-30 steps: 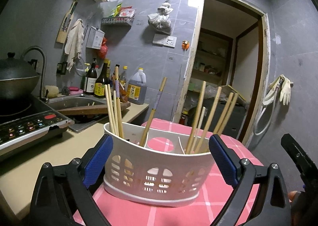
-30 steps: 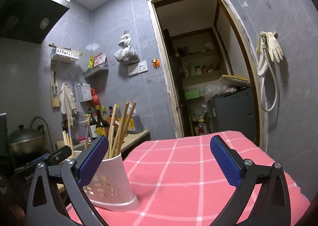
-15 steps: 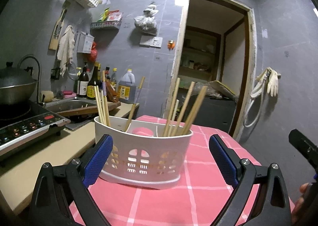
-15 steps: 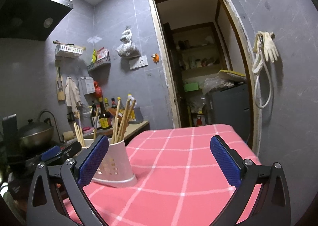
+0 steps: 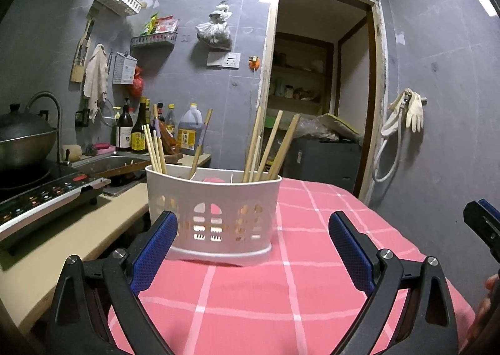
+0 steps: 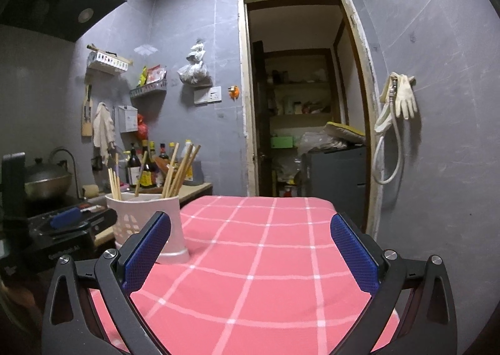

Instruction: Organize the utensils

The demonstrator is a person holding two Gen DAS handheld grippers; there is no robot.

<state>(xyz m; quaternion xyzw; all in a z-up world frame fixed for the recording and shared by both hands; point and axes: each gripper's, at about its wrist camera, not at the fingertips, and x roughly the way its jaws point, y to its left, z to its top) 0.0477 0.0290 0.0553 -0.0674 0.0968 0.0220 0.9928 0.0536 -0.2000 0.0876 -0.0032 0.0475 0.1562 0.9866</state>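
The white utensil holder (image 5: 214, 217) stands on the pink checked tablecloth (image 5: 312, 261), near the table's left edge by the counter. It sits just ahead of the left gripper (image 5: 251, 256), whose blue pads are wide apart and hold nothing. The right gripper (image 6: 250, 256) is wide apart too, with the holder off to its left. Wooden chopsticks (image 5: 268, 148) lean inside the holder. Their bottom ends are hidden behind the wall.
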